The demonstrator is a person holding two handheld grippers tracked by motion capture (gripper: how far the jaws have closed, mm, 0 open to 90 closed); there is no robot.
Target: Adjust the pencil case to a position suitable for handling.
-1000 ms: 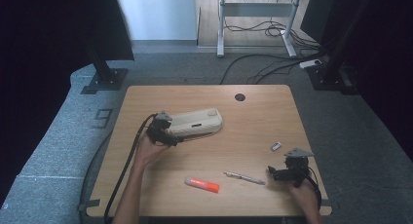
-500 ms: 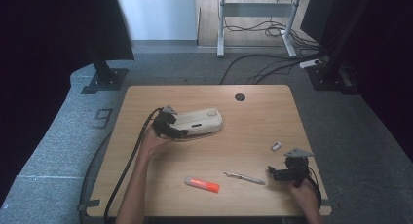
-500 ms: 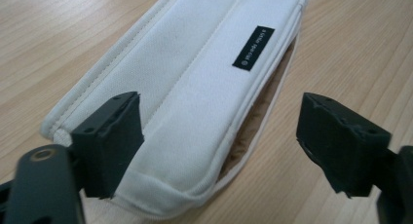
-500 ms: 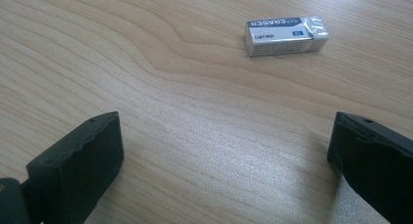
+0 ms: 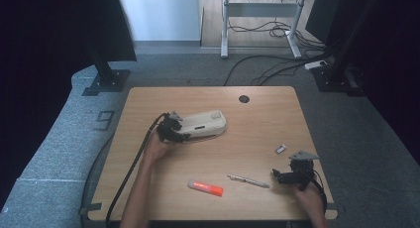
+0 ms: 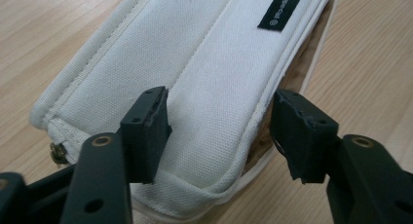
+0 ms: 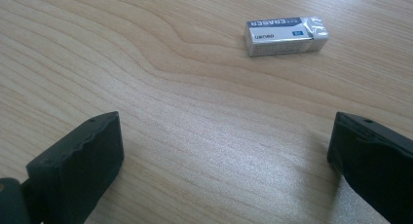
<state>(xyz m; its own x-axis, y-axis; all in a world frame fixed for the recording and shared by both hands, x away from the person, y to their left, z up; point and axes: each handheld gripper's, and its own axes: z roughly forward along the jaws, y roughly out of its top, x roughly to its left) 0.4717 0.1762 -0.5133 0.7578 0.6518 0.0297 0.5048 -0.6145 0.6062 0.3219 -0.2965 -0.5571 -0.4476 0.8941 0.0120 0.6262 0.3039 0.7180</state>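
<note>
Left hand-held gripper [image 6: 219,136] spread, jaws straddling one end of the white fabric pencil case [image 6: 204,63] lying on the wooden desk [image 5: 247,139]; contents not visible. Orange marker [image 5: 205,188], silver pen [image 5: 249,181] mid-desk. Right hand-held gripper [image 7: 224,160] spread over bare wood, small white eraser [image 7: 286,35] beyond.

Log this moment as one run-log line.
left tongs: open, straddling white pencil case | right tongs: open, nothing held | eraser: on table, untouched
</note>
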